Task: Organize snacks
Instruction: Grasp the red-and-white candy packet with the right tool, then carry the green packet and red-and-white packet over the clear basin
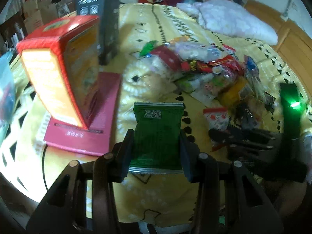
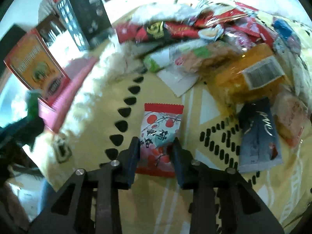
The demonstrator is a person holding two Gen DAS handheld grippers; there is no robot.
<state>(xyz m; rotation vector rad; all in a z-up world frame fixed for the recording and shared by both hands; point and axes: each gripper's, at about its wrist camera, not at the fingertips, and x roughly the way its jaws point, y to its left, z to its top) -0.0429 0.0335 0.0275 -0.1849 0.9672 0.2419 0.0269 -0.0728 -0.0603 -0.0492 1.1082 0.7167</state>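
Observation:
My left gripper (image 1: 156, 136) is shut on a green snack packet (image 1: 158, 134) with a QR code and holds it above the yellow bedspread (image 1: 156, 198). My right gripper (image 2: 156, 144) is closed around a red-and-white snack packet (image 2: 160, 128) that lies on the bedspread (image 2: 156, 198). A heap of mixed snack packets lies behind (image 1: 206, 68), also in the right wrist view (image 2: 204, 39). The right gripper shows at the right of the left wrist view (image 1: 253, 140).
A red-and-orange box (image 1: 58, 74) stands on a flat pink box (image 1: 87, 124) at the left. A dark box (image 1: 105, 23) stands behind it. An orange packet (image 2: 247, 76) and a blue-grey packet (image 2: 259, 134) lie right of my right gripper. A white pillow (image 1: 234, 21) lies at the back.

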